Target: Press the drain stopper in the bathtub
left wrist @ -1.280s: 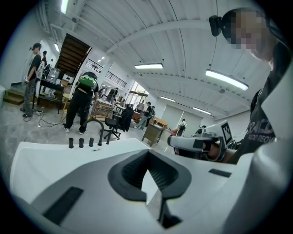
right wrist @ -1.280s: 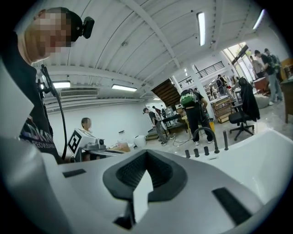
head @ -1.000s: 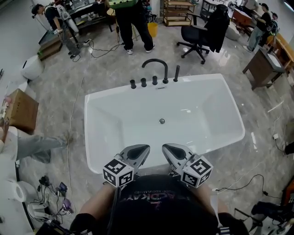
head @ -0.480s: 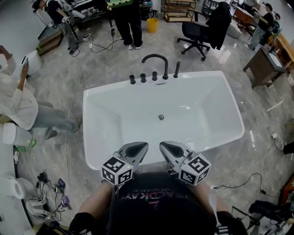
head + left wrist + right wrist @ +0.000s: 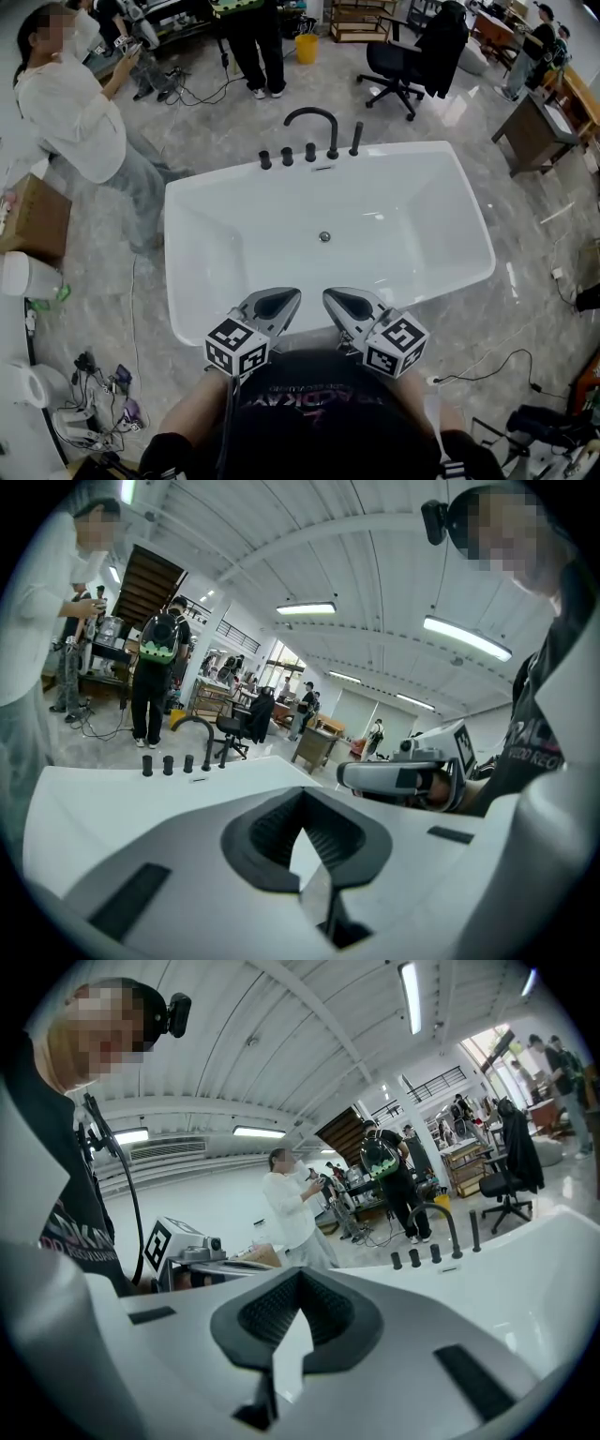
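Note:
The white bathtub fills the middle of the head view. Its small round metal drain stopper sits in the tub floor, uncovered. A black arched faucet and a row of black knobs stand on the far rim. My left gripper and right gripper hover side by side over the near rim, both shut and holding nothing, well short of the stopper. The left gripper view shows shut jaws and the right gripper beside them. The right gripper view shows shut jaws, the tub and the faucet.
A person in white stands by the tub's far left corner. Another person stands behind the faucet. An office chair, a wooden desk, a cardboard box and floor cables surround the tub.
The person in white has walked from the left edge up to the tub's far left corner. Both grippers have stayed shut above the near rim; the view has shifted slightly.

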